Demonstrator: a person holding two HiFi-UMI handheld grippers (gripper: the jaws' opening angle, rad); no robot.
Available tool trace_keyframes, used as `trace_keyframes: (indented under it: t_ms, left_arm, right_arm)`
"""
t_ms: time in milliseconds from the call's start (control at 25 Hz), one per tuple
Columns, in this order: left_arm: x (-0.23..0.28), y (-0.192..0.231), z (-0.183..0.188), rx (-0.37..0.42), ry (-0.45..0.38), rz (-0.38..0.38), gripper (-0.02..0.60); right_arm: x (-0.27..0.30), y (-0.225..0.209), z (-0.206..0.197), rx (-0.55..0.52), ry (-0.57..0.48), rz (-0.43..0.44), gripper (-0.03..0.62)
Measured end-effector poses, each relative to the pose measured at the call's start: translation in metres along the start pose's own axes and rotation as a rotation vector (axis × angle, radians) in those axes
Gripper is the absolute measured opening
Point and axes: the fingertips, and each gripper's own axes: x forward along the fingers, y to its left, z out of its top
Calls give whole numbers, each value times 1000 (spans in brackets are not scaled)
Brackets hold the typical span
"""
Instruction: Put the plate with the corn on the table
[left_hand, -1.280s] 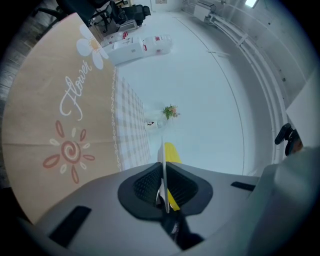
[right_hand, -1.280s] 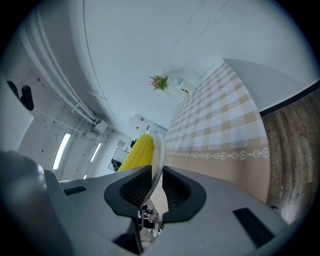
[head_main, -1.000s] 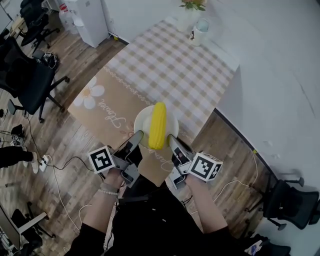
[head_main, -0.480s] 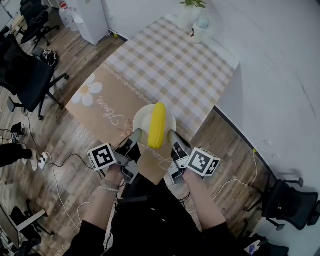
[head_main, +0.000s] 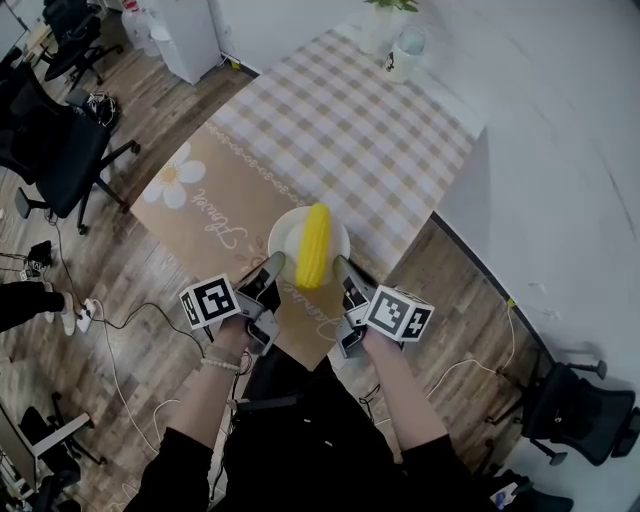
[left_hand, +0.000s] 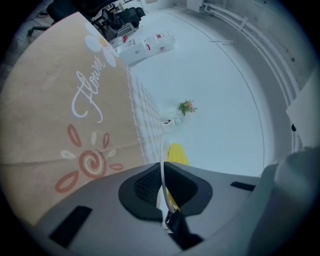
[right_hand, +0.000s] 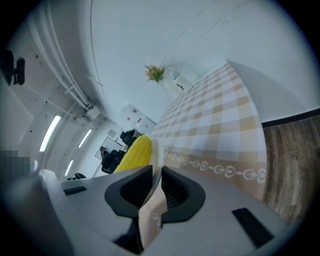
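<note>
A white plate (head_main: 292, 236) carries a yellow corn cob (head_main: 313, 245) lying lengthwise. It hangs low over the brown flowered border of the table (head_main: 200, 200), near the table's near edge. My left gripper (head_main: 272, 268) is shut on the plate's near-left rim (left_hand: 162, 160), with the corn (left_hand: 176, 154) just beyond its pads. My right gripper (head_main: 342, 268) holds the near-right rim (right_hand: 157, 152) between its pads, the corn (right_hand: 133, 153) beside them. Its jaws have just been opening a little, and the rim still sits pinched between them. Whether the plate touches the cloth is hidden.
The checked tablecloth (head_main: 350, 120) runs to the far end, where a white mug (head_main: 404, 52) and a flower pot (head_main: 385, 15) stand. Black office chairs (head_main: 60, 150) and floor cables (head_main: 110, 330) lie to the left. A white wall (head_main: 560, 180) borders the right.
Both grippers and the plate with the corn have sunk toward the table and shifted slightly away from me. The corn has kept its place on the plate.
</note>
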Motion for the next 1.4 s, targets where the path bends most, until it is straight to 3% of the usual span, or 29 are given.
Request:
trace_keyframes:
  t_ms: [200, 1400]
  left_arm:
    - [1, 23, 50, 18, 23, 44, 25]
    - [29, 73, 54, 1, 90, 210, 28]
  right_arm:
    - [52, 19, 6, -70, 41, -30, 87]
    - [85, -27, -9, -18, 176, -175, 98]
